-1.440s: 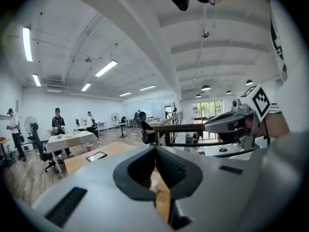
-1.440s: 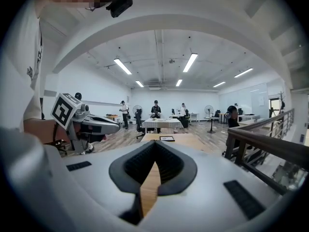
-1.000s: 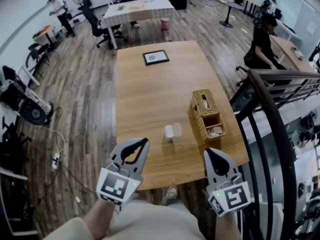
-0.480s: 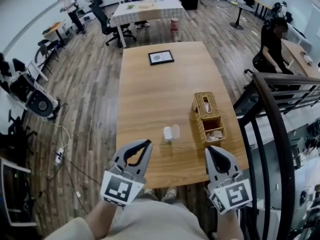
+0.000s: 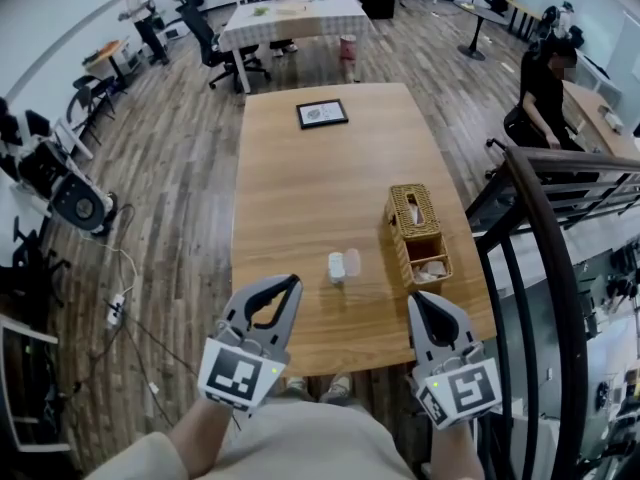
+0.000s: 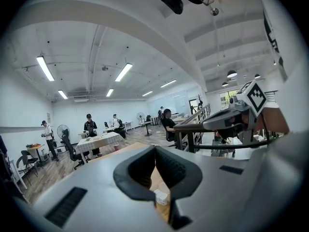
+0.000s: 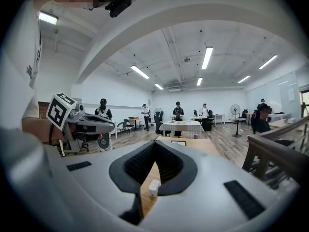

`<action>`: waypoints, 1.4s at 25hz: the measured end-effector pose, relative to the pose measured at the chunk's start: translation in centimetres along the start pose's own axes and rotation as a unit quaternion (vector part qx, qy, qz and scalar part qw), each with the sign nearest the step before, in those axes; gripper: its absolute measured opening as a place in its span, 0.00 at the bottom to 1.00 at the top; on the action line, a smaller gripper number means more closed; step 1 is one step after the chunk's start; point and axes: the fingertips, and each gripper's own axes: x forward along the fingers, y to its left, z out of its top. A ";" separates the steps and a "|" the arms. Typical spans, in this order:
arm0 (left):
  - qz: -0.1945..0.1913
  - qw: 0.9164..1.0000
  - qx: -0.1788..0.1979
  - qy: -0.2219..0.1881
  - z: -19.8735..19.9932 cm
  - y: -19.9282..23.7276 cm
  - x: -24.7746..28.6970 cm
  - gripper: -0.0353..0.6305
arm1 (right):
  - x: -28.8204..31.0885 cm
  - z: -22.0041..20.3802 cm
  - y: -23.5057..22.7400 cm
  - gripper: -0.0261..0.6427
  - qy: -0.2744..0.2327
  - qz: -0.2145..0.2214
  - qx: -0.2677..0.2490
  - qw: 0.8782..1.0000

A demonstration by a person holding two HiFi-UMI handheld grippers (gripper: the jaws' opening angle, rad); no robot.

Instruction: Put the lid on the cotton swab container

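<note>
Both claws idle at the near edge of the table [image 5: 300, 188], lid still off.

Over the last second only my view steadied, so I judge the reach not begun. Left gripper [image 5: 293, 286] is pressed together, empty. Ahead stand one cotton swab container [image 5: 337, 266], one clear lid [image 5: 352, 260] just beside it and one wicker basket [image 5: 418, 233]. Right gripper [image 5: 415, 301], the second of two, is likewise closed on nothing.

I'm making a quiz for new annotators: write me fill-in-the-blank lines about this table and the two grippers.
The lid lies ____ the cotton swab container, not on it.
The wicker basket stands to the container's ____.
The picture frame lies at the table's ____ end.
The left gripper and right gripper both have jaws ____.
Missing: beside; right; far; shut.
</note>
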 end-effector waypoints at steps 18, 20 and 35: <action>0.034 0.995 0.023 -0.091 -0.9 3.9 0.7 0.09 | 5.3 -0.9 -0.3 0.08 0.000 -0.023 -0.004 1.000; 0.036 0.994 0.022 -0.102 -1.6 4.3 1.1 0.09 | 6.5 -1.7 -0.9 0.08 0.003 -0.027 -0.003 1.000; 0.043 0.995 0.042 -0.079 -13.9 6.7 8.8 0.09 | 16.0 -15.1 -5.5 0.08 0.062 -0.037 0.024 0.997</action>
